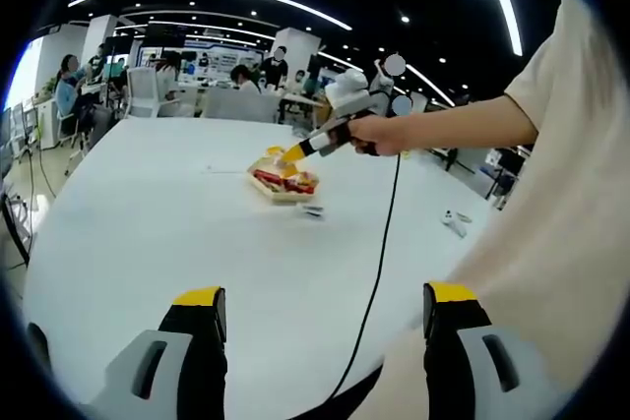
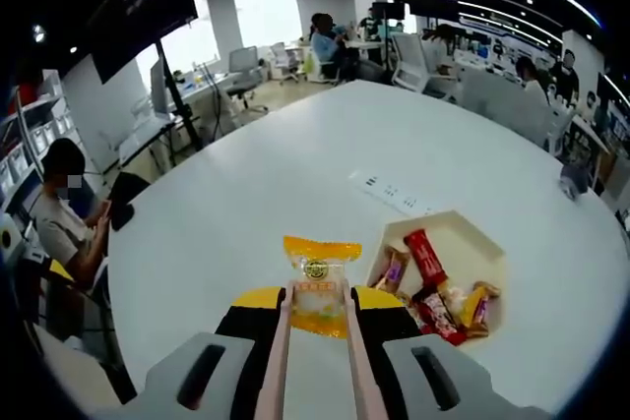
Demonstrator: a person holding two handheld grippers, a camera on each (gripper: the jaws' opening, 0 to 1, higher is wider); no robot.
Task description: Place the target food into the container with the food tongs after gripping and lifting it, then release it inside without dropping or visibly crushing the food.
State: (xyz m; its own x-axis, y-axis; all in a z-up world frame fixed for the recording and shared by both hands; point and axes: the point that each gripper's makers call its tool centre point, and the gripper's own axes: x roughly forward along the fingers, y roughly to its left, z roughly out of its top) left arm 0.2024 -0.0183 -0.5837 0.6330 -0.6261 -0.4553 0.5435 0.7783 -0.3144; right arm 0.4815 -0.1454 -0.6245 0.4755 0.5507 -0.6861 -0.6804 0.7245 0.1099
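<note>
Right gripper (image 2: 315,314): tongs (image 2: 313,361) pinch orange-yellow plastic snack packet (image 2: 316,282); label unreadable.
Left gripper (image 1: 320,317): jaws apart, empty.
Cream hexagonal tray (image 2: 471,241): wrapped snacks.

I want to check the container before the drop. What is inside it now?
Inside the container lie several wrapped snacks, one in a red wrapper. They cover part of its floor, so anything beneath them is hidden.

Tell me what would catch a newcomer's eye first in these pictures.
Probably the yellow snack packet, pinched in the tongs that the right gripper squeezes, hanging above the white table just beside the tray of wrapped snacks. In the left gripper view, the left gripper stands open over bare table near the person.
</note>
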